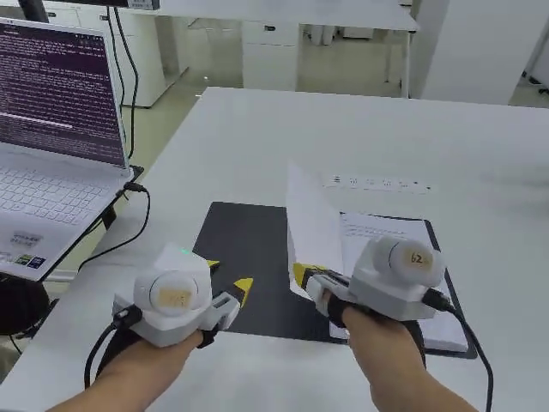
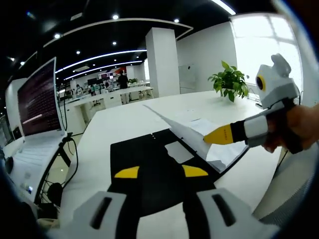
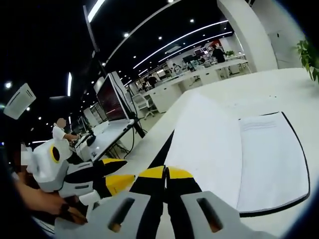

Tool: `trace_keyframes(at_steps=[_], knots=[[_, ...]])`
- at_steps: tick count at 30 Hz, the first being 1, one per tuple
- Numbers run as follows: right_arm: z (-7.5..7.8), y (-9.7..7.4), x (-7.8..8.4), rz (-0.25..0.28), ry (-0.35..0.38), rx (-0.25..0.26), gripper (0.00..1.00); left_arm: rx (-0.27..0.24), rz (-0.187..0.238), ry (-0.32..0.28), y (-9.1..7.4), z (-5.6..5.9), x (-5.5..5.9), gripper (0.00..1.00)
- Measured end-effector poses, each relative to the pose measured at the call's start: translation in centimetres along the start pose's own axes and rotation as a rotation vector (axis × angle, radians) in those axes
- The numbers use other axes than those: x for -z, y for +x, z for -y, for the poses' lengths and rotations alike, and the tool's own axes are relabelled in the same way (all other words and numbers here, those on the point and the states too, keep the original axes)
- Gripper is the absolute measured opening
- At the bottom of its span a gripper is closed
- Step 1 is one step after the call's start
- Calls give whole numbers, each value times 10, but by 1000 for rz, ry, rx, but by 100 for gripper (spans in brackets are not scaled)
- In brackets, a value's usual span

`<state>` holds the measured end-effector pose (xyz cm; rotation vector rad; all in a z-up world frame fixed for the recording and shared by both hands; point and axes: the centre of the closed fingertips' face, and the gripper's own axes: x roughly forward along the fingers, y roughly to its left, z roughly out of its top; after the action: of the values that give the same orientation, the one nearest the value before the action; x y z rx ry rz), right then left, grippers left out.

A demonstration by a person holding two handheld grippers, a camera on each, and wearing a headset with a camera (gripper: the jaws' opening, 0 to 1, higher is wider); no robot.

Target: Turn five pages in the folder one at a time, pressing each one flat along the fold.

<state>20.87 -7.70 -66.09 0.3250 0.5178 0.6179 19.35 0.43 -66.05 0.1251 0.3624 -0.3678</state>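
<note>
**Now one page (image 1: 313, 223) stands up in the folder (image 1: 244, 249)**

The folder lies open on the white worktop (image 1: 343, 129), right in front of the person. Its left half is bare and black. Its right half has a white sheet (image 1: 382, 233) with small printed lines on it. The page rises from the fold in the middle. It stands almost straight up and hides part of the sheet behind it.

The right gripper (image 1: 307, 276) has the page by its near bottom edge. Its jaws are pressed together with the paper pinched between the yellow tips. In the right gripper view the big white page runs up and away from those tips, and the flat sheet lies just to the right of it.

The left gripper (image 1: 227, 276) hangs over the black left half, near the front edge of the folder. Its jaws are spread and hold nothing. In the left gripper view the black cover shows between the two yellow tips. I cannot tell if the tips touch the cover. The two grippers are near each other but apart.

An open laptop (image 1: 51, 129) sits at the left side of the worktop, with rows of text on its screen. A black cable (image 1: 141, 219) loops down from its side. A white power strip (image 1: 377, 183) lies just behind the folder. In the left gripper view a green plant (image 2: 229, 79) stands at the far end of the worktop.
</note>
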Motion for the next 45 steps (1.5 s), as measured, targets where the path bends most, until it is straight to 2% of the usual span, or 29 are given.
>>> trace_keyframes(at_steps=[2, 8, 13, 20, 29, 33, 38, 45], knots=[[-2, 9, 4, -13, 0, 4, 0, -8, -1, -2, -3, -6, 2, 29], [2, 35, 33, -104, -23, 41, 0, -34, -4, -21, -13, -21, 8, 29], [3, 51, 48, -139, -38, 65, 0, -43, -17, -36, -17, -29, 17, 29], [4, 68, 67, -194, -35, 73, 0, -32, -40, -34, -15, -29, 28, 29], [9, 80, 92, -266, -60, 86, 0, -18, -67, -39, -8, -29, 39, 28], [9, 82, 95, -270, -52, 84, 0, -12, -80, -39, -2, -27, 43, 28], [2, 84, 96, -261, -46, 55, 0, -4, -93, -40, 4, -24, 46, 28], [0, 78, 94, -243, -71, 34, 0, 1, -99, -43, 14, -23, 45, 28]])
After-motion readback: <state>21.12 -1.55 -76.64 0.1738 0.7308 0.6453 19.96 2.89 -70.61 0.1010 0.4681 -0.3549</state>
